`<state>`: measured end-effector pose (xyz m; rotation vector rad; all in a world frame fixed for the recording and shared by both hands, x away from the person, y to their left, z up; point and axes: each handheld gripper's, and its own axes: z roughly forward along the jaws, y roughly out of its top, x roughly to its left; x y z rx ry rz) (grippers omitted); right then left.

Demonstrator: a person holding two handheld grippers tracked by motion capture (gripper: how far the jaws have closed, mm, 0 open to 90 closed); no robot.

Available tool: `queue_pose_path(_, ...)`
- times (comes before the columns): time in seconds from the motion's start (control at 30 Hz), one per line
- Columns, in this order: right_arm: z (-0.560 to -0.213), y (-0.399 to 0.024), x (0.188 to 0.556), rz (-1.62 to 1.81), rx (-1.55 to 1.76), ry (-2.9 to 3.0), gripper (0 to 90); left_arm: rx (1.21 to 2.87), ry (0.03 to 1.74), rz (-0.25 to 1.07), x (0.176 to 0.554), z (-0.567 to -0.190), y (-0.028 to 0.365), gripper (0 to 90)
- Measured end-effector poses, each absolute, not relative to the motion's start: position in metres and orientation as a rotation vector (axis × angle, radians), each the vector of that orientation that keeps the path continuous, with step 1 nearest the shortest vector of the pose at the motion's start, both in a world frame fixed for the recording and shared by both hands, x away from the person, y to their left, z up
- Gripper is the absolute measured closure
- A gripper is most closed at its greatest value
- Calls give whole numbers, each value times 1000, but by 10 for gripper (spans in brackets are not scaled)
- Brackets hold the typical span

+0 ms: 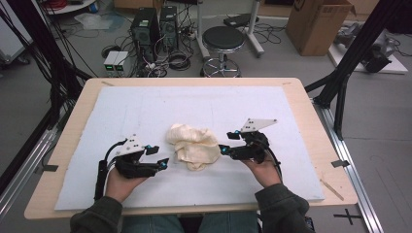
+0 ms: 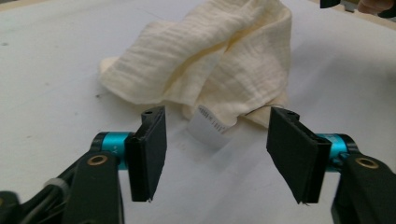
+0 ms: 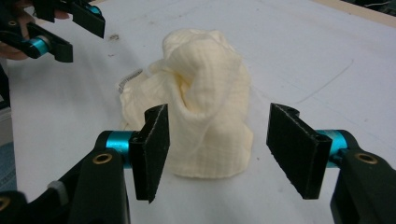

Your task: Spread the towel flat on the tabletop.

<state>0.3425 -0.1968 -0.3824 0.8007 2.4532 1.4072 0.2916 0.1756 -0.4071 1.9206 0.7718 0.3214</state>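
Grippers in my hands, left gripper and right gripper, both stand open and hold nothing, flanking the crumpled cream cloth lying mid-table on the white mat beyond them.

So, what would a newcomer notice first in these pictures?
A crumpled cream cloth lies in the middle of the white mat. The left gripper and the right gripper flank it, jaws open and pointed at it, not touching. A small white label sticks out from the cloth.
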Motion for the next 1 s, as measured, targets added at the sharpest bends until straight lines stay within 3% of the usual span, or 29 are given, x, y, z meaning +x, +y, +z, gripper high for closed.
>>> queue_pose_path(0.2,-384,-217,333,1400,797,2422,390,1963,719,264,305,-409,158,587)
queue_pose_path(0.57,-395,-236,328,1415,825,2399,389,2097,708,178,330,-422,133,678)
queue_pose_path(0.7,-398,-237,329,1412,821,2404,391,2113,743,170,336,-428,130,666)
queue_pose_path(0.83,-403,-235,329,1393,819,2424,393,2137,776,190,340,-432,127,595)
queue_pose_path(1.0,-405,-236,330,1390,818,2425,393,2186,776,234,340,-438,122,609)
